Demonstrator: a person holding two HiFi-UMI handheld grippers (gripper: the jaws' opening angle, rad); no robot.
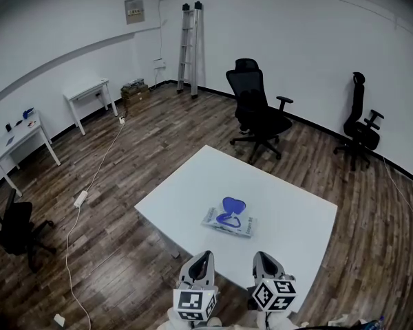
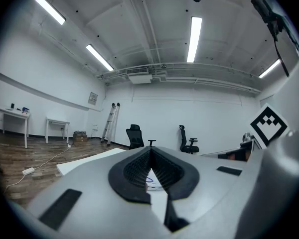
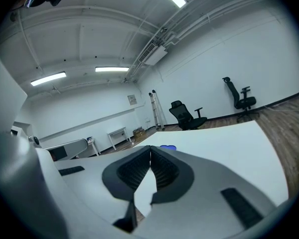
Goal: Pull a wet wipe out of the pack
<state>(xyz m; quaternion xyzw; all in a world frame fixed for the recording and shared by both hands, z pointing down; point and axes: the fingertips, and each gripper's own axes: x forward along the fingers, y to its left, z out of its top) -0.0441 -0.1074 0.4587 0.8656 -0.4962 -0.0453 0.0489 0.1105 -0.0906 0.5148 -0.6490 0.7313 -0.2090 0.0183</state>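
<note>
White square tabletop [image 1: 296,205] ahead: the flat wet-wipe pack with raised blue lid [image 1: 228,220] lies crosswise, midway beyond my left gripper [image 1: 204,256] and right gripper [image 1: 263,256] (both jaws pressed together, empty).

No words or numbers could be read. Print on the wipe pack [image 1: 228,220] and on the wall notice [image 1: 134,10] was too small to make out.

A white table [image 1: 296,218] stands on the wood floor [image 1: 144,143], with a black office chair [image 1: 258,112] just beyond it and a second chair [image 1: 361,126] further right. A folded ladder [image 1: 190,47] leans on the far wall, near what may be a cardboard box [image 1: 134,91].
</note>
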